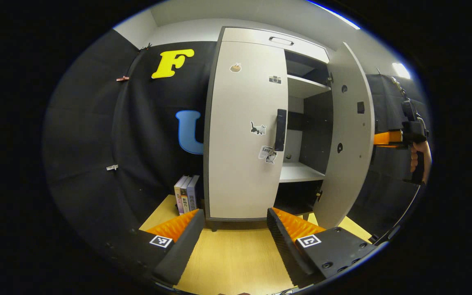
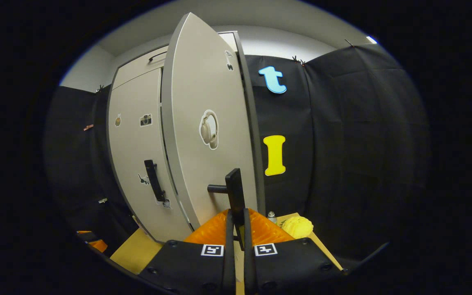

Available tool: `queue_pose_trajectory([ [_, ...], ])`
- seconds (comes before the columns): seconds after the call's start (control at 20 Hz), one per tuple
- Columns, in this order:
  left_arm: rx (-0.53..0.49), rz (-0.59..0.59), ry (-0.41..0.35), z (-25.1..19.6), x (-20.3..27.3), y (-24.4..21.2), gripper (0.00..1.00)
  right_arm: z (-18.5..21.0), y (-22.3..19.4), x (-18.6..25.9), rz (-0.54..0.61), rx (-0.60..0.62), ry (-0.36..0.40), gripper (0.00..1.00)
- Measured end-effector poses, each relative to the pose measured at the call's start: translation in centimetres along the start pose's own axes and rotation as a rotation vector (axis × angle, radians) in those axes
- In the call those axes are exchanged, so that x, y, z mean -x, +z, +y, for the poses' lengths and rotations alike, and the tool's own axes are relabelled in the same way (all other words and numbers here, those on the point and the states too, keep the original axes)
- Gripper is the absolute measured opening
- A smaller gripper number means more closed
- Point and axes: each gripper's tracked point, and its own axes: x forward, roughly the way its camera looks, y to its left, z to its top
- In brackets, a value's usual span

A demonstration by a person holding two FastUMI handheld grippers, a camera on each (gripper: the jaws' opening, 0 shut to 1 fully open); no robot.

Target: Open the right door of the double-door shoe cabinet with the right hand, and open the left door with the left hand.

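Matt beige cabinet doors, pale wood-grain floor

— Can we read anything on the left door?
— One sticker near its handle seems to say "Love"; the rest is too small for us.
— And the books beside the shoe cabinet?
— Their spines carry characters; we cannot make them out.

Right door ajar, tongs clamped on its handle
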Motion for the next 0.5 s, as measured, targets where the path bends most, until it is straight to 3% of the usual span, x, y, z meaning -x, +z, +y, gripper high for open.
queue_pose_trajectory([
  [0.25, -0.073, -0.044, 0.026, -4.8, 0.2, 1.8, 0.95, -3.3, 0.6, -0.1, -0.016, 0.027, -0.034, 0.12],
  [0.5, -0.075, -0.053, -0.003, -11.3, 1.8, 1.4, 0.95, -4.2, 0.6, 0.7, -0.01, -0.031, 0.082, 0.1],
])
